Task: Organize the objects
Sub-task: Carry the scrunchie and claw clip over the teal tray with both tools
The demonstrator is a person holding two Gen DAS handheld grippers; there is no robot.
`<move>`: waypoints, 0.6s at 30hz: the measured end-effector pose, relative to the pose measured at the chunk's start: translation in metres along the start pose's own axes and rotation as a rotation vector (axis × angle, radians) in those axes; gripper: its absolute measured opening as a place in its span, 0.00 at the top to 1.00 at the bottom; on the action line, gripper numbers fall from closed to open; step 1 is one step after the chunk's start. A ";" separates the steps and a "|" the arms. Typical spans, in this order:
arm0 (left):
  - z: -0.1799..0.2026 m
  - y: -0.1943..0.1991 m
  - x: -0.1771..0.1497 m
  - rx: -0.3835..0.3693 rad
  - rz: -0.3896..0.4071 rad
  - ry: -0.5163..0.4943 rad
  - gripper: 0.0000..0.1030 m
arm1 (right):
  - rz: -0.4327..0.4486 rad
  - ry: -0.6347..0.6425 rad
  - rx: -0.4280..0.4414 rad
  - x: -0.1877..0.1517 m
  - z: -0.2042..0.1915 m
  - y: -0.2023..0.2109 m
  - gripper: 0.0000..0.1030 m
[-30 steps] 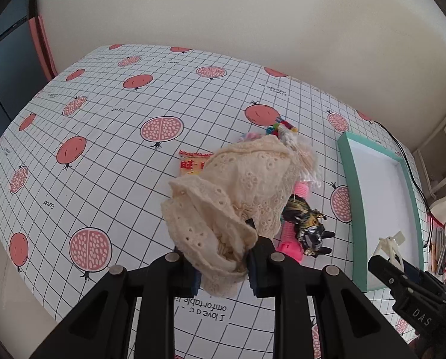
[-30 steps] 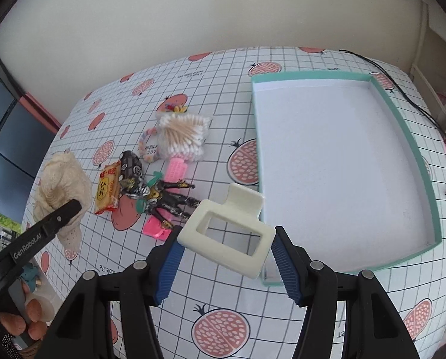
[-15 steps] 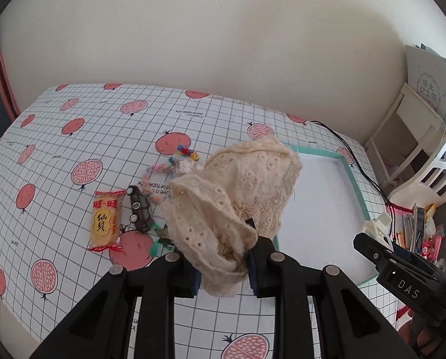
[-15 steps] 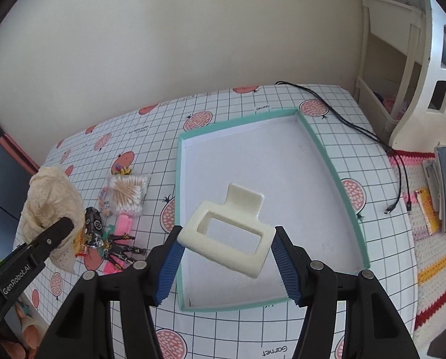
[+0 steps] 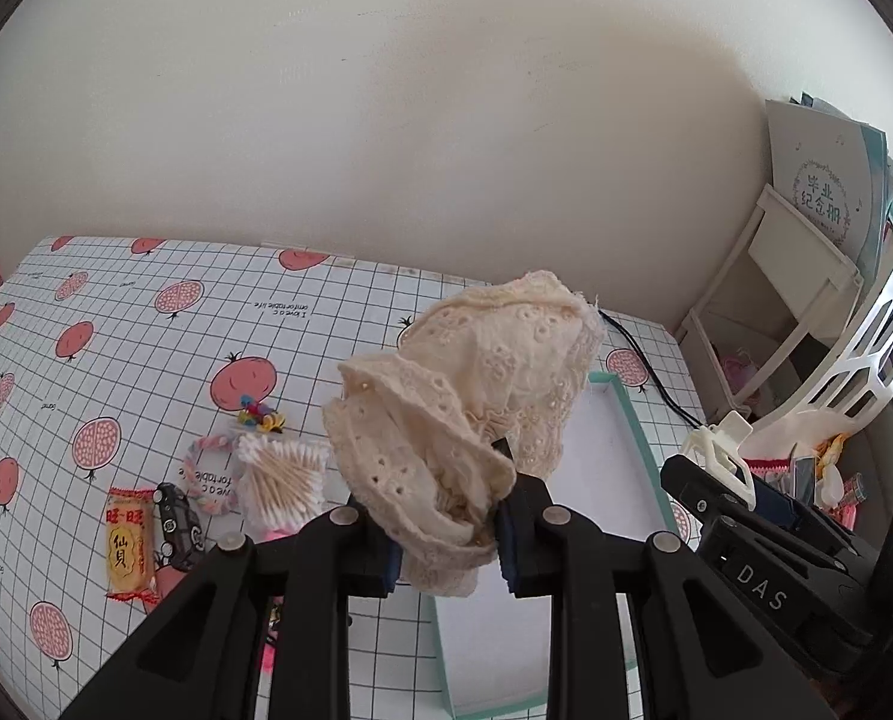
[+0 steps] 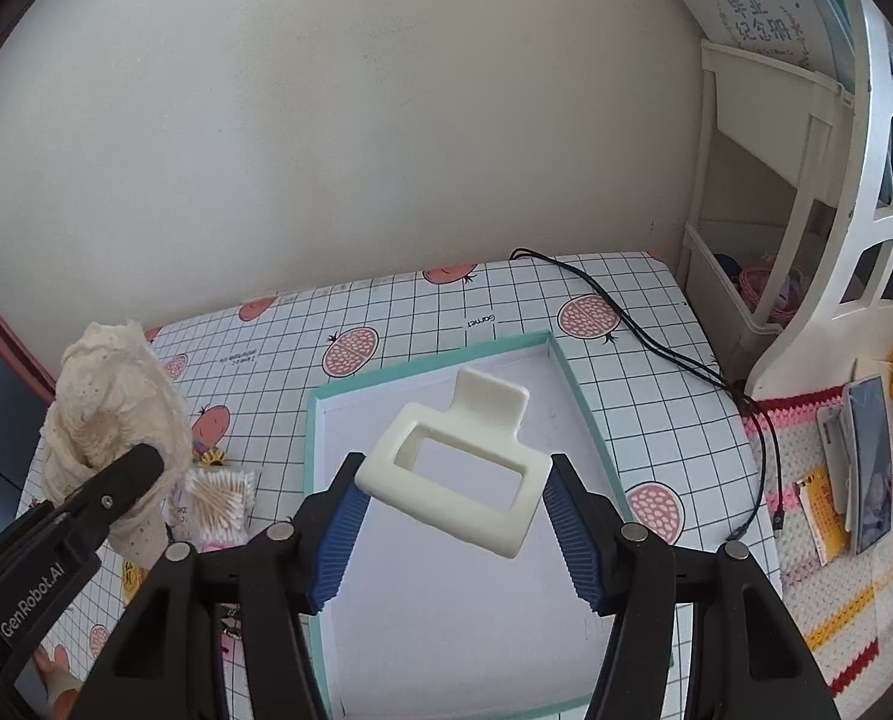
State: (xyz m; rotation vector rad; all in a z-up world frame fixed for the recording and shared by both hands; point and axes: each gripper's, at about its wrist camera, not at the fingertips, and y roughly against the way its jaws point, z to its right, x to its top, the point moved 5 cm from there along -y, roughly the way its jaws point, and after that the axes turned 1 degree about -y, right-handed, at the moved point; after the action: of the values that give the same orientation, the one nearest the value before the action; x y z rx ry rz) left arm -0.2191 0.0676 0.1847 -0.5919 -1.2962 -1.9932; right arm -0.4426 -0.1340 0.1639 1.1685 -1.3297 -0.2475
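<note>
Both grippers loaded above teal-rimmed white tray (image 6: 572,387), its floor bare.
Left gripper (image 5: 446,534) clamps cream lace cloth (image 5: 476,396); right gripper (image 6: 452,516) clamps cream rectangular plastic frame (image 6: 455,468).

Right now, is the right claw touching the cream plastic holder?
Touching. The right wrist view shows the right claw shut on the cream plastic holder, both blue pads pressed against its sides above the teal tray.

wall (image 5: 446,120): plain cream | table (image 5: 146,330): pomegranate-grid cloth | shelf (image 6: 764,192): white, right
</note>
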 end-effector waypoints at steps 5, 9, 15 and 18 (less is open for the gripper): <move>0.008 -0.027 0.007 0.004 -0.003 0.008 0.75 | -0.004 -0.021 0.001 0.012 0.013 -0.024 0.40; 0.011 -0.053 0.007 0.013 -0.018 0.013 0.75 | -0.019 -0.032 -0.005 0.017 0.021 -0.046 0.40; 0.014 -0.091 0.005 0.003 -0.053 0.032 0.75 | -0.033 -0.037 -0.007 0.021 0.029 -0.074 0.40; 0.016 -0.105 0.005 -0.006 -0.057 0.042 0.75 | -0.049 -0.051 -0.002 0.022 0.034 -0.089 0.40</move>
State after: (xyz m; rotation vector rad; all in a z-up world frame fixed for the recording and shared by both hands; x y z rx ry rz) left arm -0.3008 0.1096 0.1310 -0.5186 -1.2948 -2.0458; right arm -0.4240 -0.2081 0.1029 1.2016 -1.3462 -0.3163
